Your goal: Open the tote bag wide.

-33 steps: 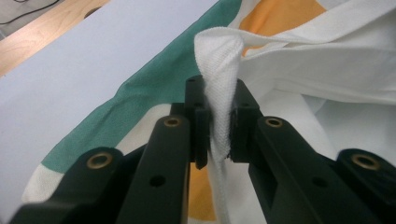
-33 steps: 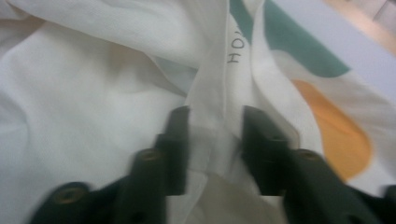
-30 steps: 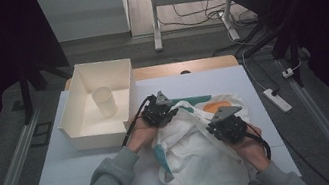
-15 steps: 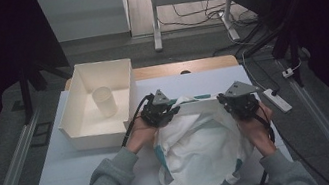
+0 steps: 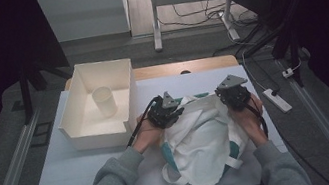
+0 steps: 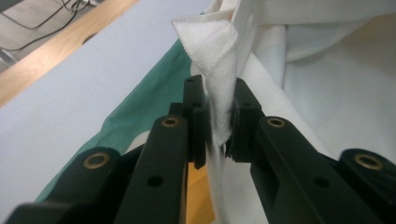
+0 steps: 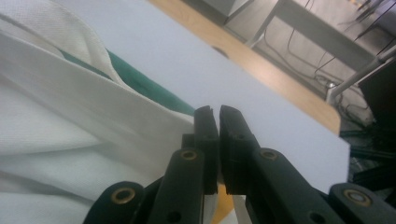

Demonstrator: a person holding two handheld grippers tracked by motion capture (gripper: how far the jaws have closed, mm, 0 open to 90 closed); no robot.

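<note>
A white cloth with green trim lies rumpled on the pale table. My left gripper sits at the cloth's far left corner. In the left gripper view its jaws are shut on a folded white edge of the cloth. My right gripper is at the cloth's far right corner. In the right gripper view its jaws are pressed together with the cloth's edge running into them from the left. The cloth stretches between both grippers.
A white open bin stands at the left of the table with a white cup upright inside it. A wooden strip runs along the table's far edge. A power strip lies on the floor at the right.
My right gripper has moved away from me and to the right, drawing the cloth's corner out so the cloth spreads wider. The left gripper has stayed in place.
</note>
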